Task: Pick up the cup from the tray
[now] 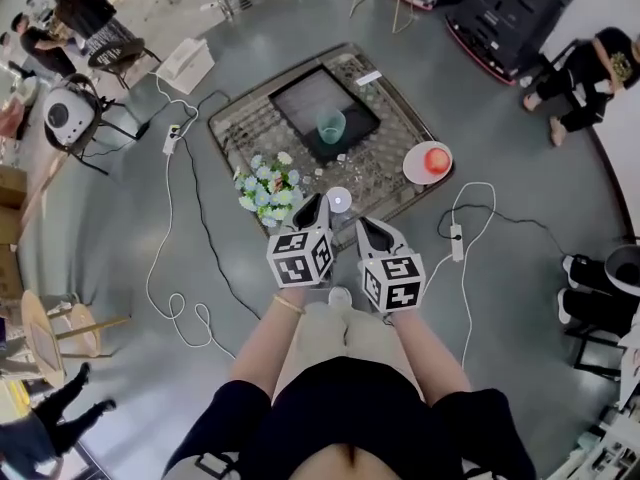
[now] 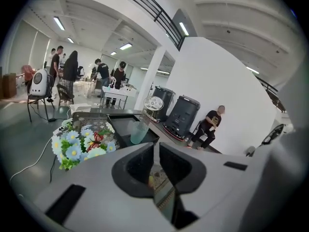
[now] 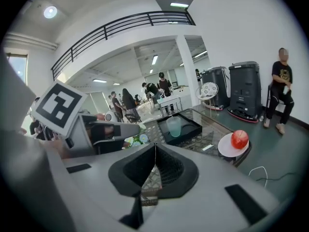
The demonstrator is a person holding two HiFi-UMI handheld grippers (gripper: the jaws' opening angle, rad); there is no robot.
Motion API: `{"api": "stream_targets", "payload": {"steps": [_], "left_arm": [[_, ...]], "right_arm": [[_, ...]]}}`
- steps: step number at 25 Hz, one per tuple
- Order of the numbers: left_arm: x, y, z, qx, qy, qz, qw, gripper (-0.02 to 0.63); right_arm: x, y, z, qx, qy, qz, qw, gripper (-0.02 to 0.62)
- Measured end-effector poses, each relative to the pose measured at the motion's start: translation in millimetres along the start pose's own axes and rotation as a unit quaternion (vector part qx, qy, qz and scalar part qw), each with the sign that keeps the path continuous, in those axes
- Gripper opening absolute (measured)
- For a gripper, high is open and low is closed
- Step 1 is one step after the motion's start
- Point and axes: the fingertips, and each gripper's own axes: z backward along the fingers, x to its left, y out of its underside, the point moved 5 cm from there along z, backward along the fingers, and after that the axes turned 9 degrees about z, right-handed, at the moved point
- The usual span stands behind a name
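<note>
A pale green translucent cup (image 1: pixel 331 125) stands upright on a black tray (image 1: pixel 300 93) on the glass-topped low table (image 1: pixel 392 180). Both grippers hover side by side over the table's near edge, short of the tray. My left gripper (image 1: pixel 318 201) is shut with nothing in it; its view shows the cup (image 2: pixel 139 132) ahead on the tray (image 2: pixel 123 125). My right gripper (image 1: pixel 366 225) is shut and empty too, its tips meeting (image 3: pixel 154 147). The cup (image 3: pixel 173 126) and tray (image 3: pixel 186 129) lie beyond it, with the left gripper's body (image 3: pixel 111 130) at its left.
A bunch of blue and white flowers (image 1: pixel 265 186) lies on the table's near left corner. A white plate (image 1: pixel 418 169) bearing a red apple (image 1: pixel 437 158) sits at the right edge. A small round white object (image 1: pixel 339 199) lies by the gripper tips. Cables (image 1: pixel 170 268) run over the floor; people sit around.
</note>
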Motion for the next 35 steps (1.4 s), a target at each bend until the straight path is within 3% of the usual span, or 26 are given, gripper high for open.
{"api": "stream_targets", "payload": {"steps": [5,12,17,22,26,35], "left_arm": [[5.2,-13.0,-60.9,0.009,-0.018,-0.026,0.9994,0.174],[31.3,-8.8,-142.9,0.052,-0.039,-0.068,0.9956,0.281],[55.9,-5.6,-191.1,0.041,-0.044,-0.083,0.9947,0.379],[69.7,-10.1,-234.5,0.044,-0.052,-0.113,0.9913,0.407],[77.2,-13.1,-260.7,0.044,-0.056,-0.111,0.9913,0.407],[75.0,-26.8,-285.1,0.045,-0.052,-0.157,0.9853,0.393]], "right_arm": [[-16.4,4.8,-21.7,0.010,0.001,-0.024,1.000,0.009],[-39.0,-2.7,-60.8,0.012,0.003,-0.048,0.999,0.011],[-52.2,10.4,-83.4,0.024,0.016,-0.074,0.997,0.011],[-61.1,23.2,-101.9,0.036,0.030,-0.101,0.994,0.011],[-64.5,31.8,-113.5,0.043,0.038,-0.115,0.992,0.011],[-66.1,43.7,-125.5,0.054,0.049,-0.134,0.988,0.011]]}}
